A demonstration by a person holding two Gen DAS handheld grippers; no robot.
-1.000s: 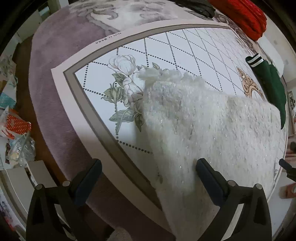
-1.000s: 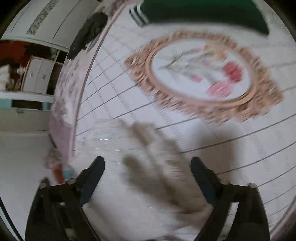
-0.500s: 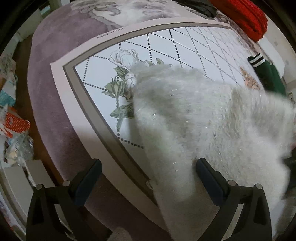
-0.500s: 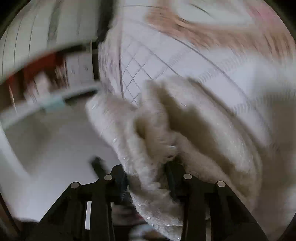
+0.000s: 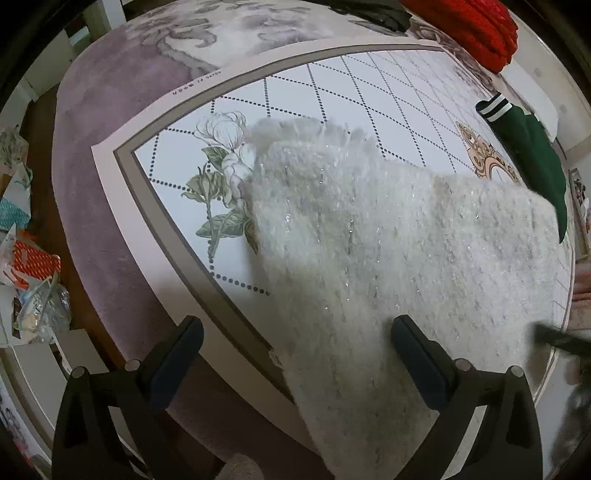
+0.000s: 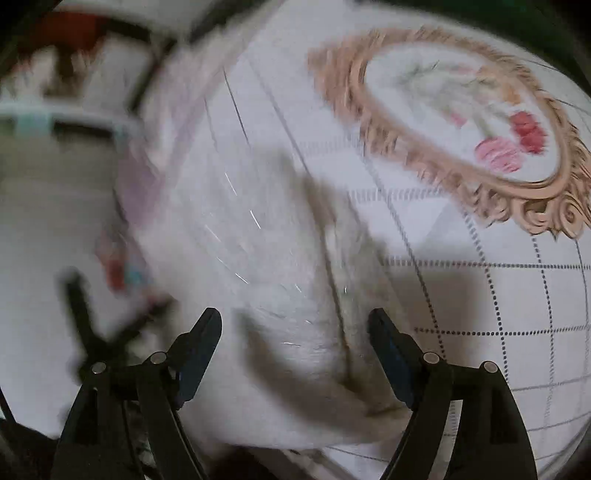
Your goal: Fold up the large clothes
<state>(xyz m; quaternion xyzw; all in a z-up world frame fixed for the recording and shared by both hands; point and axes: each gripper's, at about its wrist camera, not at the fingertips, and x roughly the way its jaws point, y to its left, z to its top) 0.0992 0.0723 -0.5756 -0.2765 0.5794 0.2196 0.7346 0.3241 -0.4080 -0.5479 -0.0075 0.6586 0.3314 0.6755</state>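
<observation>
A fluffy white garment [image 5: 388,251] with glinting threads lies spread on the patterned mat [image 5: 295,92], its lower end hanging over the mat's near edge. My left gripper [image 5: 295,350] points down over that near edge, open; its right finger [image 5: 417,354] hovers over the fabric and nothing is between the pads. In the blurred right wrist view the right gripper [image 6: 295,343] is above the same white garment [image 6: 277,295]; its jaws are opening and the pads stand clear of the fabric. A dark blur at the left wrist view's right edge is the right gripper [image 5: 561,339].
A green garment with a striped cuff [image 5: 528,147] lies at the mat's far right, near a gold-framed flower medallion [image 6: 461,122]. Red knitwear [image 5: 476,26] and a dark garment [image 5: 373,11] sit at the back. A purple rug [image 5: 92,122] borders the mat; bags [image 5: 33,266] clutter the left floor.
The right gripper closed on the white garment, lifted it so that it billowed, then spread its jaws, and the garment lies flat again. The left gripper stayed in place, open.
</observation>
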